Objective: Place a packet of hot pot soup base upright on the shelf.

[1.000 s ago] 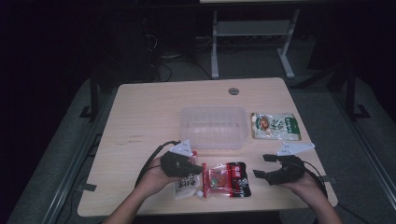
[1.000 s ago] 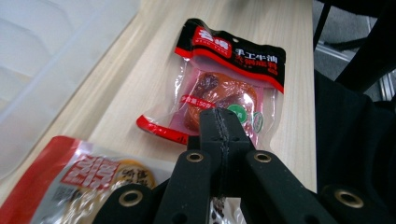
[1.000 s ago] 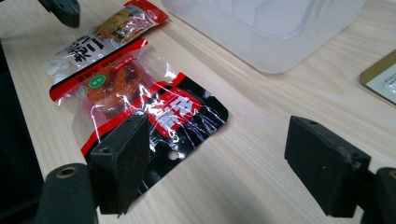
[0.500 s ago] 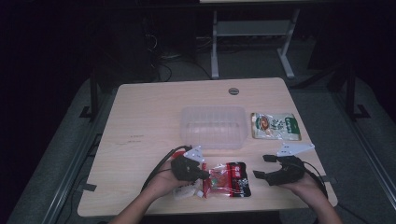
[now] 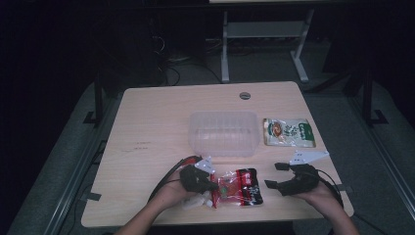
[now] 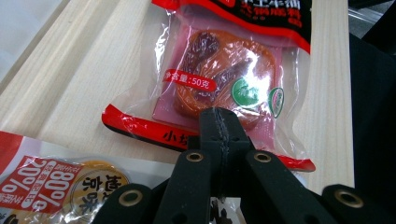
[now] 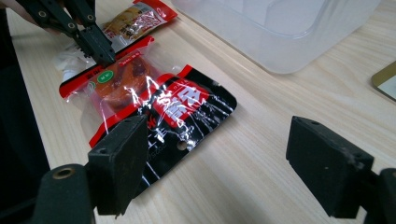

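The red snack pouch [image 5: 238, 186] lies flat near the front edge of the table [image 5: 156, 122], between my two hands. It is a glossy plastic pack: one end is black with red and white lettering and a small hang hole, the other end is a clear window edged by a red band. Through the window I see a reddish-brown piece of food on a pink backing, with a red label in white characters and two small green round marks. The film is wrinkled and throws back bright glints.

My left gripper [image 6: 219, 123] has its jaws pressed together, their tip at the red band on the window end of the pouch; whether any film is caught between them I cannot tell. Just beside it, toward my left, lies a second pouch [image 6: 60, 186] in white, red and orange, with a percentage printed on it.

My right gripper [image 7: 233, 158] hangs over the table on the other side of the red pouch, jaws spread wide with nothing between them, its left jaw over the black end.

Beyond the pouch stands a clear plastic tub [image 5: 223, 132], and to its right a green and white packet [image 5: 288, 132] lies flat.
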Tool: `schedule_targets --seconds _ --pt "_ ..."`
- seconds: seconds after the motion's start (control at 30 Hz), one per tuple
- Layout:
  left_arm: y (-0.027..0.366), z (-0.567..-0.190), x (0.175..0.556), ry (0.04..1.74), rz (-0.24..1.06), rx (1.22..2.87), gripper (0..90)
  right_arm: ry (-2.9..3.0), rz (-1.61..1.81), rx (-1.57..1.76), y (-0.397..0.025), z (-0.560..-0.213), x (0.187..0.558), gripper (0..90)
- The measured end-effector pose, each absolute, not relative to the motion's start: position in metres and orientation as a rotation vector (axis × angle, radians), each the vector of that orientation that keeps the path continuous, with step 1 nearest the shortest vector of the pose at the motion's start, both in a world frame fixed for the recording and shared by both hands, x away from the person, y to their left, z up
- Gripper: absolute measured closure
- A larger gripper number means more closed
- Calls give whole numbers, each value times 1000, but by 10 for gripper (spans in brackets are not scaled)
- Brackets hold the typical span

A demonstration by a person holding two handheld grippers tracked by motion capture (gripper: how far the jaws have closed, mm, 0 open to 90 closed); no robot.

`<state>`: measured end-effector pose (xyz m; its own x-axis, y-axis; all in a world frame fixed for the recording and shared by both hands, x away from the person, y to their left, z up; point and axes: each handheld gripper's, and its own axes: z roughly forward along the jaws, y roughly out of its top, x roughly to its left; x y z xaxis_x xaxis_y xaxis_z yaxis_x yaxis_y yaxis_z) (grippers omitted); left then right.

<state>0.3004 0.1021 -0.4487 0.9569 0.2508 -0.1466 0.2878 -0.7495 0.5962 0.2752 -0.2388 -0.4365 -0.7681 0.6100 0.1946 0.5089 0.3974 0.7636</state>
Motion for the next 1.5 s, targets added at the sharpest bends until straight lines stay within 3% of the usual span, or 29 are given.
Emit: schedule_targets --seconds 0.87,1.5 --pt "103 -454 300 405 -75 2492 899 2589 1372 1000 -226 -437 273 171" --pt "102 -454 299 418 -67 2483 899 2801 1333 1078 -191 -464 294 173"
